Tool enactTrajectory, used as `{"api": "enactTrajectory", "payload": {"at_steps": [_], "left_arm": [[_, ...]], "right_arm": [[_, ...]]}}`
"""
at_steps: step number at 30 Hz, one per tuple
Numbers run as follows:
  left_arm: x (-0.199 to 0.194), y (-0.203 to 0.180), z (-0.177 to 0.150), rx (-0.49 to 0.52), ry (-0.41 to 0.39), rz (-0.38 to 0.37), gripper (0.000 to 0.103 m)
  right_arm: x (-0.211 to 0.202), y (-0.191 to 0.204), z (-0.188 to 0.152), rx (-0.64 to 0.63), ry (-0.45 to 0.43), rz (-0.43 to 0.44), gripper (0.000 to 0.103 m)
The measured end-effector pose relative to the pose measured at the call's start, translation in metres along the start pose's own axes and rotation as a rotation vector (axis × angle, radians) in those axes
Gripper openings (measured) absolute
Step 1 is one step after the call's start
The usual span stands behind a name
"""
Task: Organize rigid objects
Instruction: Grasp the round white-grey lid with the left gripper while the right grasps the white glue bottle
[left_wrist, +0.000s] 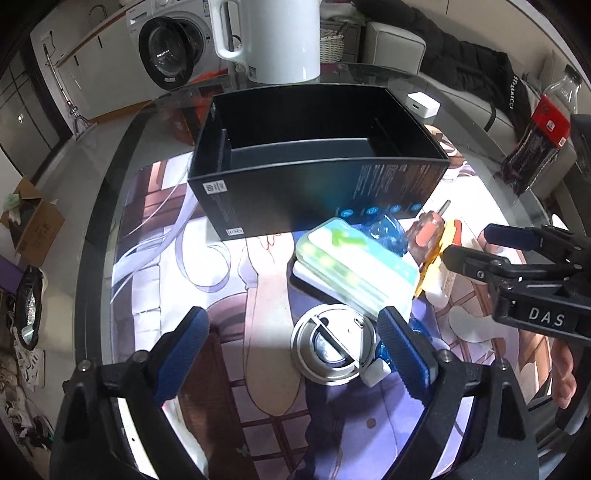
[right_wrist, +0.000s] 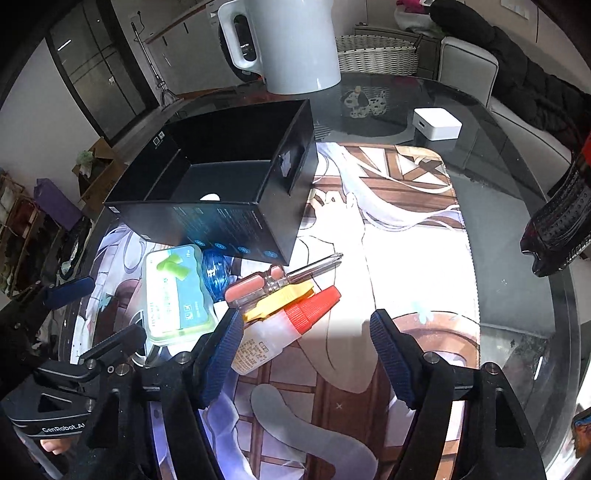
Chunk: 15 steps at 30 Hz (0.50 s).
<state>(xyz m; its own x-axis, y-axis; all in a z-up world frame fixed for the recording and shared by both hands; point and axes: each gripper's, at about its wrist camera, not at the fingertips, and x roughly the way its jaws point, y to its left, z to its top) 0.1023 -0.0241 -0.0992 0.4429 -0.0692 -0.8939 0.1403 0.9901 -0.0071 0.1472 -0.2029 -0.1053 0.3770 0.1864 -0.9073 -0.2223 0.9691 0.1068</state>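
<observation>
An open black box stands on a printed mat. In front of it lie a green plastic case, a blue wrapped item, a screwdriver with an orange handle, a yellow piece, a white bottle with a red cap and a round silver lid. My left gripper is open, low over the silver lid. My right gripper is open, just short of the white bottle.
A white kettle stands behind the box. A small white cube sits at the back right. A dark soda bottle stands at the right table edge. The glass table's rim curves around the mat.
</observation>
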Motion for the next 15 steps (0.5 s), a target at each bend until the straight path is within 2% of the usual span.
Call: {"api": "enactTrajectory", "payload": {"at_steps": [3,5,9,13,15], "left_arm": [[0.001,-0.002,-0.001,0.016,0.012,0.003,0.09],[0.005,-0.004,-0.003,0.025,0.03,-0.006,0.083],[0.011,-0.005,-0.006,0.032,0.046,-0.017,0.083],[0.01,-0.003,-0.006,0.03,0.05,-0.042,0.076],[0.009,-0.004,-0.007,0.032,0.053,-0.048,0.074]], "right_arm": [[0.008,0.001,-0.001,0.004,0.029,0.014,0.073],[0.011,0.003,-0.001,-0.001,0.034,0.01,0.073],[0.015,0.006,-0.004,-0.016,0.05,0.003,0.072],[0.014,0.013,-0.007,-0.076,0.047,-0.051,0.062],[0.013,0.014,-0.01,-0.097,0.048,-0.065,0.054]]}}
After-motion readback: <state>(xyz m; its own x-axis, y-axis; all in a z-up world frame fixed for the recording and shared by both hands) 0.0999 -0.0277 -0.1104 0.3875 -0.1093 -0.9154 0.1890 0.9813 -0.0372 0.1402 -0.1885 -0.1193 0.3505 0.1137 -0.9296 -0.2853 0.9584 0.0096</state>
